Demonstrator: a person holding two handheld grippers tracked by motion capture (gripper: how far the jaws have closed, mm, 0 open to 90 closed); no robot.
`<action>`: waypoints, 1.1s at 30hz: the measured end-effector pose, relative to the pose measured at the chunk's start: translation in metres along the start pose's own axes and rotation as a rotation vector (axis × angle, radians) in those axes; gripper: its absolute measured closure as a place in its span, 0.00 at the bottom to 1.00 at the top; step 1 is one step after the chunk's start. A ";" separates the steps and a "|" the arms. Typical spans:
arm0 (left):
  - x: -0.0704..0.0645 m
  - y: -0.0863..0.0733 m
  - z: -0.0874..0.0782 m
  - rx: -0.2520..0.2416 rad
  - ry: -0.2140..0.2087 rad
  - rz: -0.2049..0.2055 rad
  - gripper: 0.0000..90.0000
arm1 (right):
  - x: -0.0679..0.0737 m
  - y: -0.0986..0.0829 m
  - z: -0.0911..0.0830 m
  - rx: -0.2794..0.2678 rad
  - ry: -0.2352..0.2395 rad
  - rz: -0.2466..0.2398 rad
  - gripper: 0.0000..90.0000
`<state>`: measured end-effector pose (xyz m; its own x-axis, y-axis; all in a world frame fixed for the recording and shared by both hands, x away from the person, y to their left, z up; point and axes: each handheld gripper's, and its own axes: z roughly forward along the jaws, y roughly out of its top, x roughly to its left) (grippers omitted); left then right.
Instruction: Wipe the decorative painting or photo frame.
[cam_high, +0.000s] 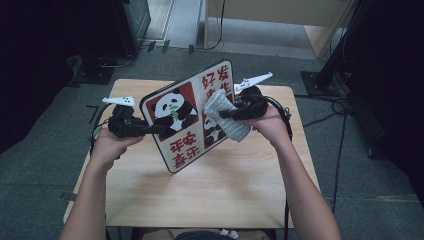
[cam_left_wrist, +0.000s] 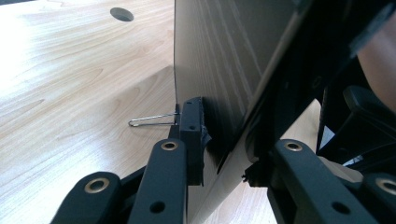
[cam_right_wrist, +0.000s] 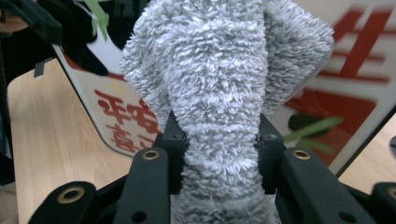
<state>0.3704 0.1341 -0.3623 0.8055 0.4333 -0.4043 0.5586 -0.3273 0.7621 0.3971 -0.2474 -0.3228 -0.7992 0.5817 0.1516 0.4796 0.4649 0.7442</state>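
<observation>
Two grippers are at work, and I start with the right gripper: its jaws pinch a bunched grey cloth, which in the right gripper view bulges up between the black jaws and spills above them. Straight ahead of those jaws, the cloth rests against the printed face of a panda board, near the board's middle, over one of its lower panels.

My left gripper clamps the same board from the opposite side. In the left gripper view one jaw presses the plain back of the board and the other sits on the front, so the board's edge runs up between them, standing tilted above the wooden table. A thin wire clip juts out beside the near jaw.

Seen from above, the board hangs between the two grippers, lifted off the table, its red lettering and panda pictures facing me. A round hole shows in the tabletop beyond the left gripper.
</observation>
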 end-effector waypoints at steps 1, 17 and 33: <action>0.000 0.000 0.000 -0.001 0.000 -0.001 0.82 | 0.001 0.004 -0.001 0.002 -0.004 -0.005 0.74; 0.002 0.000 -0.001 -0.005 -0.012 -0.005 0.83 | 0.022 0.085 -0.019 -0.031 -0.042 -0.090 0.73; 0.004 -0.001 -0.001 -0.004 -0.023 0.002 0.82 | 0.018 0.075 0.007 0.011 -0.014 -0.065 0.73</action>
<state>0.3727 0.1371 -0.3641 0.8113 0.4130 -0.4139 0.5559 -0.3252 0.7650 0.4212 -0.1974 -0.2682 -0.8239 0.5590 0.0937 0.4305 0.5095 0.7451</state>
